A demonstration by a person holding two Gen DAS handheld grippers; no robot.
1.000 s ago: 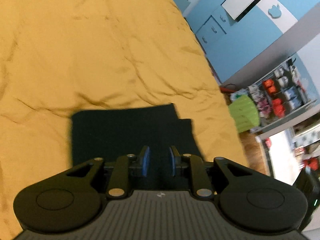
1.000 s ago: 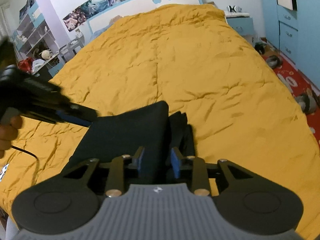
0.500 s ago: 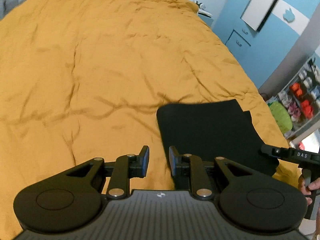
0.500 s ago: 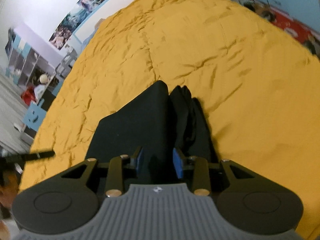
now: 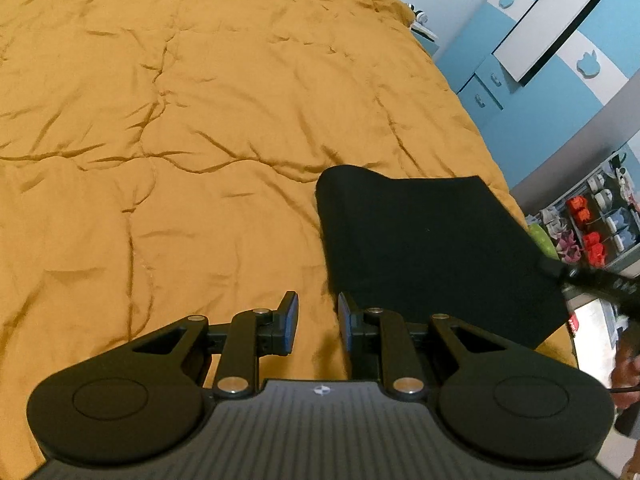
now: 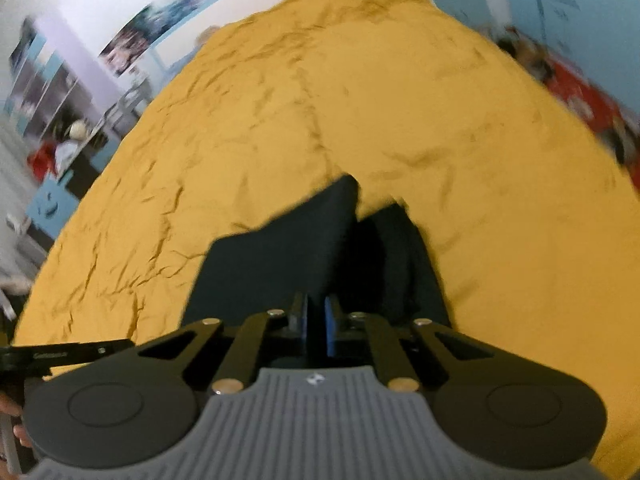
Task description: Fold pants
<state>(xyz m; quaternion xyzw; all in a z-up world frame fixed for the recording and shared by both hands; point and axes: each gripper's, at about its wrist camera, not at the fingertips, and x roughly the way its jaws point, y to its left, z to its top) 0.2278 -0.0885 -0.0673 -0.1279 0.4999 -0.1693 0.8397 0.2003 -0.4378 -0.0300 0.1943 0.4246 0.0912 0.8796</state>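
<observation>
We hold the left gripper [image 5: 318,322] with its fingers apart and nothing between them; only the bedspread [image 5: 180,128] lies under the gap. The pants [image 5: 432,248] lie folded on it, ahead and right of the right finger. Our right gripper [image 6: 317,322] has its fingers nearly together on a dark fold of the pants [image 6: 280,264]. That view is blurred, and the gripper body hides the cloth's near edge.
</observation>
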